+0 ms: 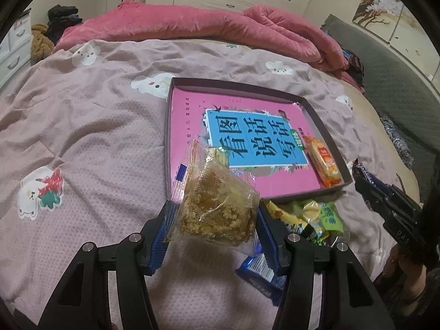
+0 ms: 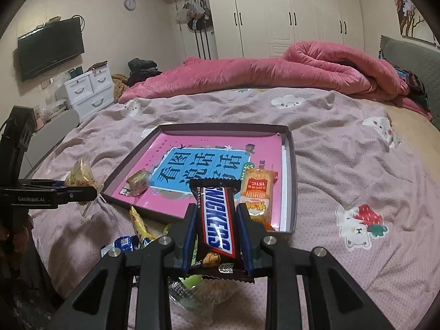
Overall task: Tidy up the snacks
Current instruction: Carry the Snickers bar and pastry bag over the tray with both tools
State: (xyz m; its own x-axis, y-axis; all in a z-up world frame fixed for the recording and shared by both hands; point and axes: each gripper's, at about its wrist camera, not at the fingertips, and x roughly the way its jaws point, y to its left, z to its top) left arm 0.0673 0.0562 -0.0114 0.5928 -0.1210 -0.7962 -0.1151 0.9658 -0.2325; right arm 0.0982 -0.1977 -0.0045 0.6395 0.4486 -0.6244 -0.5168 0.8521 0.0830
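While the left gripper (image 1: 211, 220) hangs over the mauve cloud-print bedspread (image 1: 96, 126), its blue-padded jaws are clamped on a clear plastic packet of crumbly brown cake (image 1: 217, 206), lifted just off the near edge of the shallow dark cardboard tray (image 1: 324, 126). Inside that tray lies a pink book with a blue title panel (image 1: 247, 140), and along the tray's right wall sits an orange-wrapped snack bar (image 1: 324, 162). Just outside the tray's near edge, a loose heap of yellow and green sweet wrappers (image 1: 310, 217) rests on the bedspread, with a blue-and-white packet (image 1: 261, 275) beneath the jaws. Over to the right wrist view: the right gripper (image 2: 217, 231) is squeezed tight on a brown Snickers bar (image 2: 217, 220), held upright-ish in front of the tray's near edge (image 2: 165, 214). The orange bar (image 2: 255, 192) lies just beyond it by the right wall, and a small clear-wrapped cake (image 2: 139, 183) sits near the tray's left wall on the book (image 2: 203, 165). Far left, the other gripper (image 2: 79, 189) shows with its packet (image 2: 81, 176), off the tray's left side.
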